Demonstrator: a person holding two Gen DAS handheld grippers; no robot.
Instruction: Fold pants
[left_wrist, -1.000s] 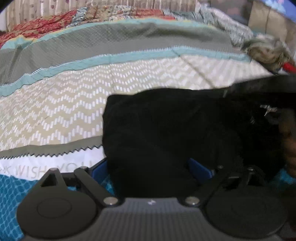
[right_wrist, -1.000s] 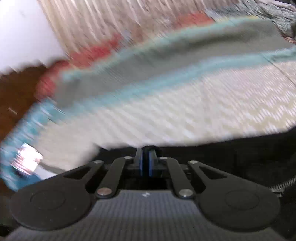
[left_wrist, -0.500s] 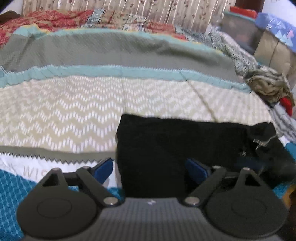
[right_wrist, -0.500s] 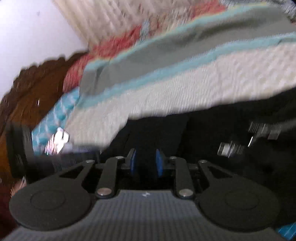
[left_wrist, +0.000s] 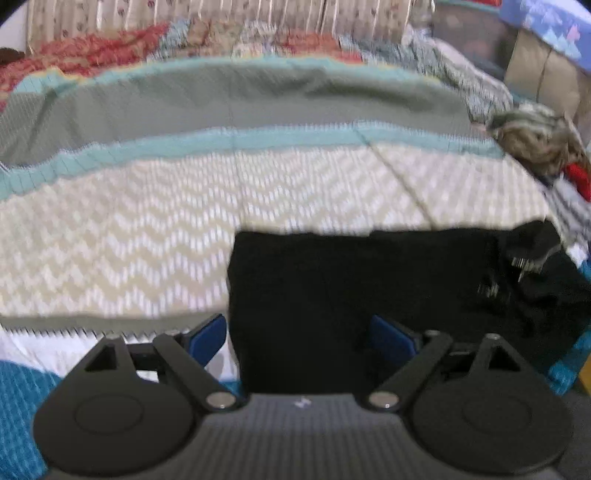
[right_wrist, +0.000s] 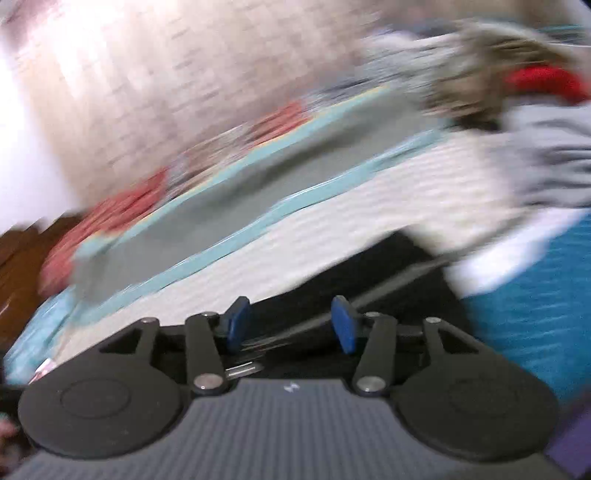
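Observation:
The black pants lie folded in a flat rectangle on the patterned bedspread, with the zipper end bunched at the right. My left gripper is open and empty, hovering at the near left edge of the pants; its blue pads straddle that edge. In the blurred right wrist view my right gripper is open and empty just above the black pants.
A heap of other clothes, brown, red and striped, sits at the bed's right side and shows in the right wrist view. Pillows and a curtain line the far side. A wooden headboard is at the left.
My right gripper let go of the pants, opened wide and swung right. The pants settled flat. My left gripper stayed open and drew back a little.

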